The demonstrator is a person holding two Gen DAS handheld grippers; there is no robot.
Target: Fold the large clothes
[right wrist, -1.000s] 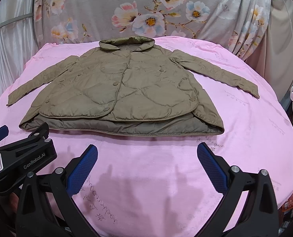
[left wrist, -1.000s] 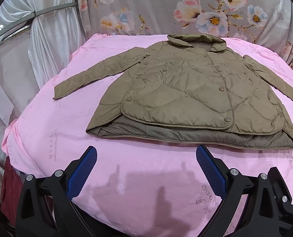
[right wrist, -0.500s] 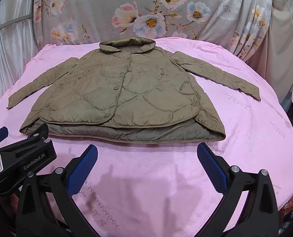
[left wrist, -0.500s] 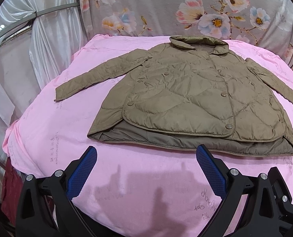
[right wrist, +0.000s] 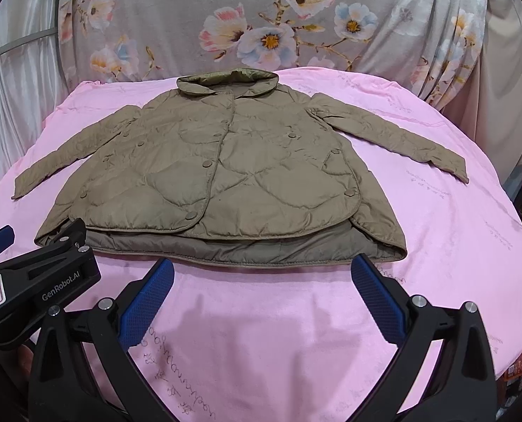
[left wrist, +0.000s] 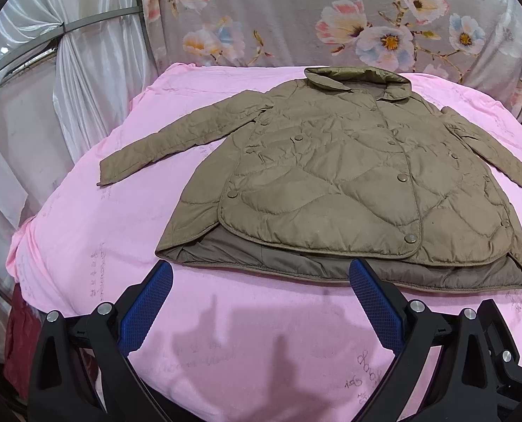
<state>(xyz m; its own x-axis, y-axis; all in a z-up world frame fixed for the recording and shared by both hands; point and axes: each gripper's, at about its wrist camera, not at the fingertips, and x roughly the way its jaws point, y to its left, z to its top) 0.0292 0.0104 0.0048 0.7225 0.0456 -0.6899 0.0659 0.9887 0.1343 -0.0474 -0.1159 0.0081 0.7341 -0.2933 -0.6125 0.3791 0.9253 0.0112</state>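
Left wrist view. Olive-brown quilted snap-front jacket (left wrist: 338, 179) spread front-up on the pink cloth-covered table (left wrist: 95, 232), collar towards the floral curtain (left wrist: 331, 14) behind the table, one sleeve (left wrist: 176, 140) stretched out left of the jacket body. The left gripper (left wrist: 261, 281) hovers just short of the jacket hem, blue-padded fingers (left wrist: 145, 309) spread wide, nothing between them.

Right wrist view. Same jacket, both sleeves extended to either side of the body; the right-hand sleeve (right wrist: 391, 133) lies apart from the hem. The right gripper (right wrist: 261, 281) hangs before the hem — fingers (right wrist: 377, 302) likewise spread, empty. The left gripper's black body shows at the jacket's near left corner.

Step judged: approach, no fold begun. The next move likely calls for each gripper to pinch a sleeve or hem corner — taking all quilted layers together — and carry it inward over the jacket body.
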